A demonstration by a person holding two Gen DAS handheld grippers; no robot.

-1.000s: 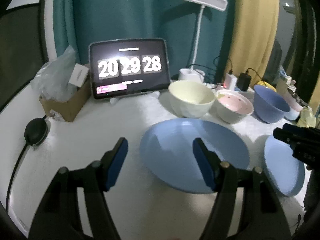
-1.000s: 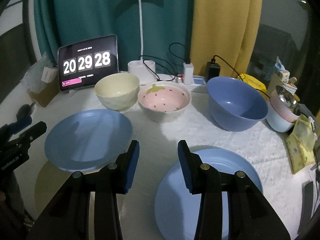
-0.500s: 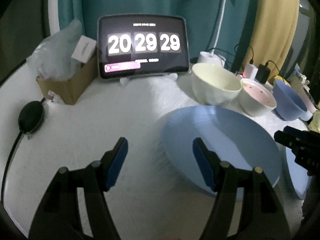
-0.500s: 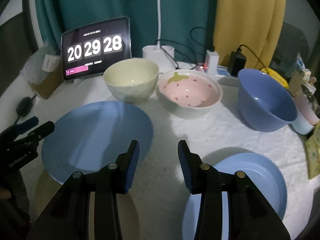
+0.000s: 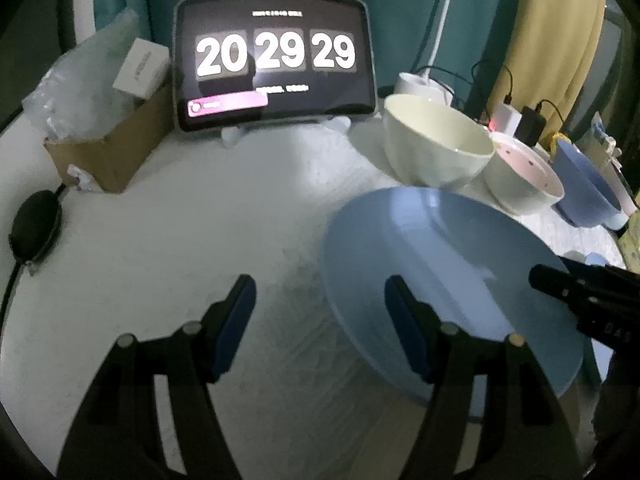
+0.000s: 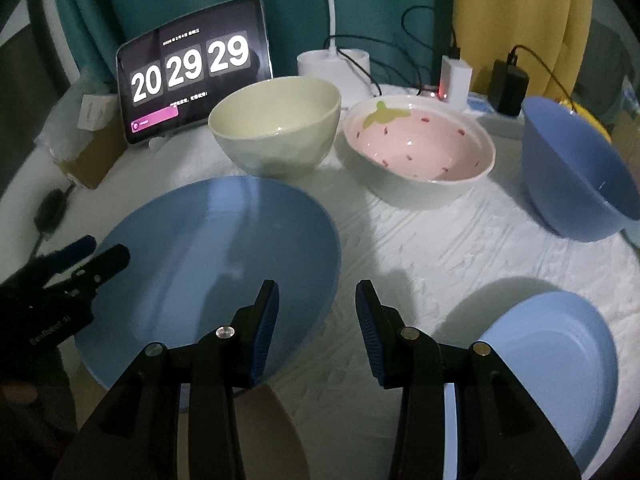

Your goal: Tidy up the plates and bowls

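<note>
A large light blue plate (image 6: 208, 256) lies on the white table; it also shows in the left wrist view (image 5: 448, 272). My left gripper (image 5: 320, 312) is open at its left edge, its right finger over the rim. My right gripper (image 6: 316, 312) is open and empty at the plate's right edge. A second blue plate (image 6: 552, 368) lies at the right. Behind stand a cream bowl (image 6: 276, 124), a pink strawberry bowl (image 6: 420, 148) and a blue bowl (image 6: 576, 172).
A tablet clock (image 5: 276, 60) stands at the back. A cardboard box with plastic bags (image 5: 100, 120) is at the back left, a black puck with a cable (image 5: 36, 228) at the left. A lamp base (image 6: 332, 66) and chargers (image 6: 508, 84) sit behind the bowls.
Both grippers have moved forward and lower toward the left plate. The left gripper shifted left, so the plate now lies at its right finger. Both stayed open.
</note>
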